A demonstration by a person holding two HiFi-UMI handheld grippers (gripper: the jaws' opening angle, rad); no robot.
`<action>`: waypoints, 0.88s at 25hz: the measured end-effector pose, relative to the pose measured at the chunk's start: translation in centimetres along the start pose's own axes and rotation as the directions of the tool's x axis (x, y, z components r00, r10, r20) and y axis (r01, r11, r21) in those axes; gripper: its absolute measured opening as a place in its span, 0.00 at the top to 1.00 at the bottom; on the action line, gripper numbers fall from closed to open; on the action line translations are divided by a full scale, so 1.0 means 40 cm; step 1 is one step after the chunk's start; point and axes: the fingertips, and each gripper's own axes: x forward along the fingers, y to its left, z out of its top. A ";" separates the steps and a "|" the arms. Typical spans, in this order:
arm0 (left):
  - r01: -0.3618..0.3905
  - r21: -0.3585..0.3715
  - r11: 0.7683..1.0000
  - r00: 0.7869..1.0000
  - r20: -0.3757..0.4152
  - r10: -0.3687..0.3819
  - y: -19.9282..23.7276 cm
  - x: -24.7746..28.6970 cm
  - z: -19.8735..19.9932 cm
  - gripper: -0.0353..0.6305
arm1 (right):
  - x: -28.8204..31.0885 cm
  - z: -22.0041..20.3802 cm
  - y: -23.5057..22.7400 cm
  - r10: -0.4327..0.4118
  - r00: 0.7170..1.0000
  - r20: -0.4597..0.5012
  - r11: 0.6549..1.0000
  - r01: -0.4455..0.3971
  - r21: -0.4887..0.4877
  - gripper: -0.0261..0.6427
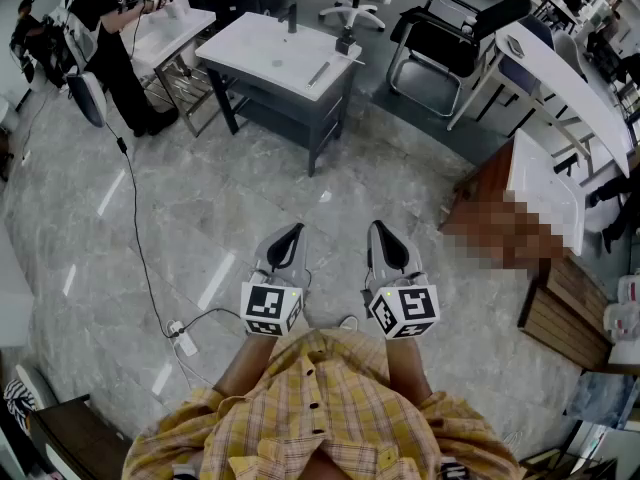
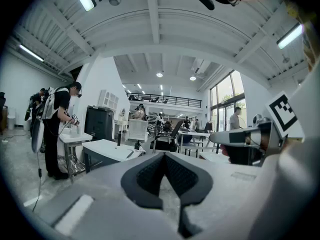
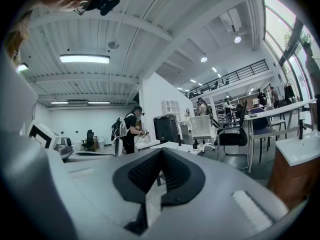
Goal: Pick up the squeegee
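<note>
Over the floor (image 1: 200,218), left gripper (image 1: 291,231) and right gripper (image 1: 381,231) are pressed together, holding nothing. Pickup not begun: the likely squeegee (image 1: 318,73) lies untouched on the white table (image 1: 262,48), well apart.

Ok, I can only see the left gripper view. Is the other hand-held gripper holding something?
Observer: No. The right hand-held gripper is shut, with nothing between its jaws.
Operator: And what's on the ground near us? I can't see down there.
Observer: A white power strip lies on the floor just left of us. A black cable runs from near it toward the person standing at the back left.
</note>
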 end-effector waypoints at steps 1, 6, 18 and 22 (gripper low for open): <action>0.002 0.003 1.000 1.000 0.005 -0.002 0.008 -0.003 0.003 0.95 | 0.004 0.001 0.008 -0.001 1.000 0.003 1.000 0.001 -0.003 0.98; 0.014 0.014 1.000 1.000 0.015 -0.015 0.057 -0.016 0.014 0.95 | 0.027 0.004 0.052 -0.012 1.000 0.016 1.000 0.012 -0.014 0.98; 0.104 0.005 0.995 0.994 0.025 -0.104 0.131 -0.004 0.031 0.95 | 0.082 0.046 0.098 -0.017 0.997 0.080 1.000 0.017 0.012 0.96; 0.108 0.013 0.994 0.994 0.023 -0.108 0.163 0.029 0.031 0.95 | 0.130 0.044 0.089 -0.023 0.997 0.079 1.000 0.022 0.014 0.96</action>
